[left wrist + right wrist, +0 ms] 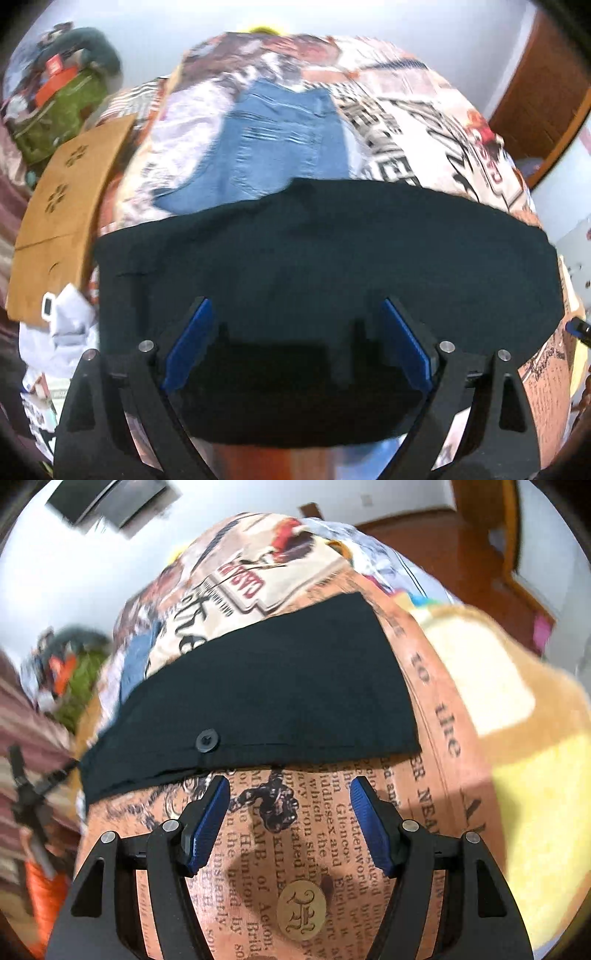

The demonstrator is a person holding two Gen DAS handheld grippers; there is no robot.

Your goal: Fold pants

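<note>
The wide bed cover printed like old newspaper in tan, cream and red (436, 709) carries everything, and its flat spread looks like the reason the folding is done here. On it lie the black woven pants with a dark button (266, 686), spread flat across both views, seemingly laid out so that a fold can be made cleanly; in the left wrist view they fill the middle of the frame, and in the right wrist view their near edge runs just ahead of the fingertips. Beyond them lies a pair of faded blue denim jeans (280, 147), well apart from the grippers, probably waiting its turn. A tan cardboard sheet with clover-shaped cut-outs (66, 192) sits at the bed's left side. The left claw (295, 336) is spread wide and hangs over the black cloth, pinching nothing that can be seen. The right claw (290, 812) is likewise spread, over bare cover just short of the pants' edge, placed as if to take that hem. Readable print on the cover includes "to the", "Middlesex and", "Hamilton" and "KILLE"; a red label further up is upside down and too blurred to read.
</note>
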